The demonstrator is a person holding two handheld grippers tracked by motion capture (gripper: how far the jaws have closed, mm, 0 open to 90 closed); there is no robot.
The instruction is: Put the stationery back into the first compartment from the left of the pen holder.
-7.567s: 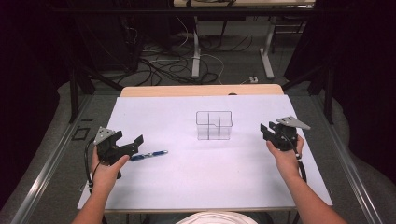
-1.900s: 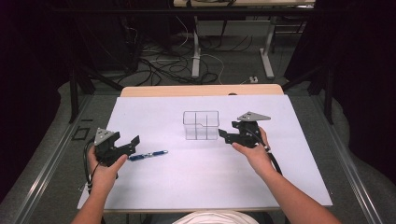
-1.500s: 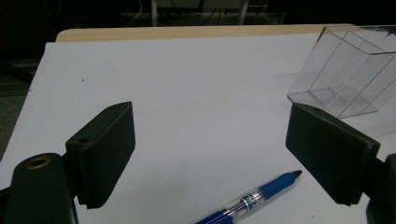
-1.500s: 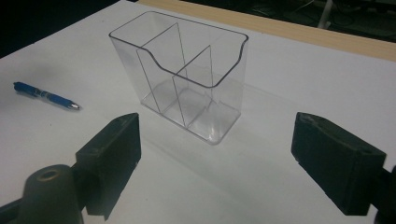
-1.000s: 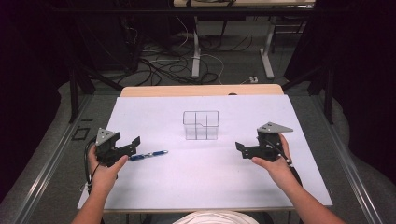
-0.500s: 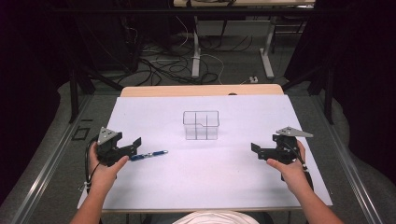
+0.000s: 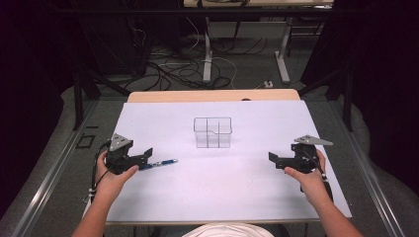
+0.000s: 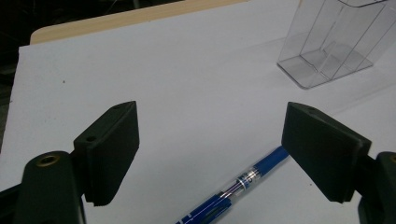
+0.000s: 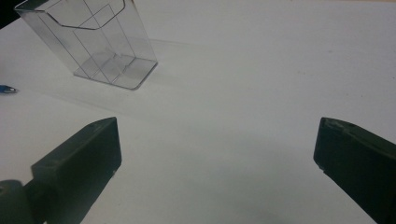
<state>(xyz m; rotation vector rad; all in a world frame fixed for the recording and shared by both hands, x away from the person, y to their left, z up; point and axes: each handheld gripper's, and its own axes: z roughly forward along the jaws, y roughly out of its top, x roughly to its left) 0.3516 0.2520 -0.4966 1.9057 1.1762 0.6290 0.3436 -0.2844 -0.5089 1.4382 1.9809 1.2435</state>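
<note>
Blue pen [image 8: 238, 186] lies flat on the white counter [image 7: 222, 182], its near end between the fingers [image 8: 109, 149] of the left gripper [image 7: 142, 159]; fingers stand wide apart with neither pad touching the barrel, so nothing is held; the pen runs up from low in the left gripper view toward the pad on that view's right, passing just beside that pad.

In the high view the pen [image 7: 159, 163] has its long axis roughly across the counter, slightly tilted, one end at the left gripper and the other pointing toward the middle of the sheet; judgement: the left hand [image 7: 112, 175] is by far the nearer and the coming move is a closing of these fingers across the barrel; the pen sits off-centre in the gap, so a small shift toward the right-hand pad's side may be needed before closing.

Pen appearance: blue body, a clear section mid-barrel with dark print, slim and round; likely to roll if nudged.

Right gripper [image 7: 277, 160] rests at the right side of the counter, well apart from the pen; its fingers [image 9: 81, 163] are spread wide with only bare counter between them.

Farther off: clear plastic organizer [image 7: 213, 132], upright, divided into compartments, empty, near the counter's centre; between the two grippers and beyond both.
</note>
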